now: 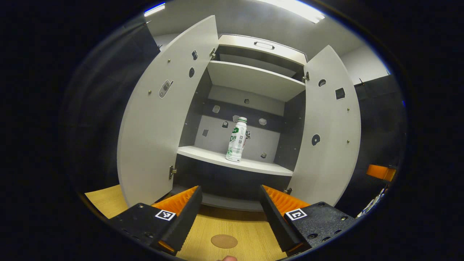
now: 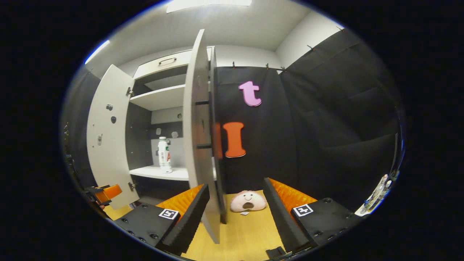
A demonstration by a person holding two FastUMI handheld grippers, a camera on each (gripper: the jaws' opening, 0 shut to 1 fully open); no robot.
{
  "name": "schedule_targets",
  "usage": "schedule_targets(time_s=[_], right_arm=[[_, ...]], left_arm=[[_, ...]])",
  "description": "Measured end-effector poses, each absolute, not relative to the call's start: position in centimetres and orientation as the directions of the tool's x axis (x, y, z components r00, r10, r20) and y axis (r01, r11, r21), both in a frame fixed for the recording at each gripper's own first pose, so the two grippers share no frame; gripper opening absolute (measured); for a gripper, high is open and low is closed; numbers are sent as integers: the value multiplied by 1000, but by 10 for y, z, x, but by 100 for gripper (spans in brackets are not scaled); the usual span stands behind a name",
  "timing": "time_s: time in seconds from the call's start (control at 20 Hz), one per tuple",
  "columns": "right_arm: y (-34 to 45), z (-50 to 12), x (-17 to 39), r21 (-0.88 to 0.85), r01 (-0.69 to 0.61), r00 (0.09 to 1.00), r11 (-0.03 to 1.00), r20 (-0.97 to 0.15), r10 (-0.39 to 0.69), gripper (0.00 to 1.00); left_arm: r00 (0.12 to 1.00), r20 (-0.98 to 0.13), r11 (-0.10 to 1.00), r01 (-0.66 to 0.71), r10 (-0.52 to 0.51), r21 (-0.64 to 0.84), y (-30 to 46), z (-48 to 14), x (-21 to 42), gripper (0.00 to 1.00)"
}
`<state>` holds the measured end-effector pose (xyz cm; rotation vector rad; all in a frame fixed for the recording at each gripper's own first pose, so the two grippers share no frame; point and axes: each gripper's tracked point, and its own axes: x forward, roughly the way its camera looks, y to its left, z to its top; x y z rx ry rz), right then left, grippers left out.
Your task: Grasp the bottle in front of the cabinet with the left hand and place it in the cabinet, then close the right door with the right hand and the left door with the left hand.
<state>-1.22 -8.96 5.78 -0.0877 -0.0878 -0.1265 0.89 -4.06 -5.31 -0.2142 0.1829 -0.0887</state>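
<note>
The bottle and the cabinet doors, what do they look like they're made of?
Bottle: probably white plastic, slightly glossy, with a printed label and a screw cap. Left door and right door: apparently laminated board, matte pale grey, flat and uniform with metal hinges. Solid wood seems unlikely, as no grain shows.

White bottle [image 1: 236, 139] upright in open cabinet [image 1: 235, 165]

Matt board, wood grain, glossy plastic

The cabinet [image 1: 253, 78] and its doors [image 1: 159, 119] look like smooth matt laminate with small metal hinges; the worktop [image 1: 235, 224] shows pale wood grain; the bottle [image 1: 236, 139] is glossy plastic; a soft plush toy [image 2: 248, 201] lies by the black cloth wall [image 2: 326, 127].
</note>
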Motion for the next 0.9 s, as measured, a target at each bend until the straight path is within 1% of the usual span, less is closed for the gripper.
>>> schedule_targets(time_s=[0.15, 0.25, 0.35, 0.4, 0.5, 0.55, 0.75, 0.8, 0.85, 0.9], right_arm=[[-121, 85, -10, -60, 218, 968, 974, 141, -208, 98], [-131, 99, -1, -65, 237, 963, 969, 145, -226, 98], [-128, 108, 15, -81, 218, 970, 973, 124, -208, 98], [-124, 114, 24, -87, 200, 975, 976, 120, -189, 98], [-112, 129, 40, -93, 170, 980, 981, 124, -158, 98], [-108, 137, 47, -96, 161, 980, 982, 131, -148, 98], [-85, 156, 70, -105, 124, 982, 987, 154, -107, 98], [-81, 159, 73, -108, 122, 981, 987, 161, -104, 94], [-79, 162, 75, -108, 124, 980, 986, 168, -105, 100], [-77, 161, 75, -106, 125, 980, 986, 169, -106, 98]], left_arm=[[979, -160, 966, 88, -129, -241, -52, -50, 12, 95], [977, -156, 963, 104, -146, -249, -58, -48, 12, 95], [976, -154, 962, 114, -155, -247, -60, -47, 10, 95], [976, -151, 963, 115, -155, -244, -59, -46, 10, 98], [978, -151, 966, 109, -147, -236, -54, -46, 8, 98], [978, -151, 967, 104, -142, -234, -50, -45, 7, 95], [982, -154, 973, 70, -106, -220, -34, -45, 5, 95], [984, -152, 974, 62, -97, -217, -30, -45, 4, 95], [985, -152, 976, 53, -87, -212, -25, -45, 4, 95], [985, -153, 977, 46, -79, -207, -22, -46, 4, 95]])
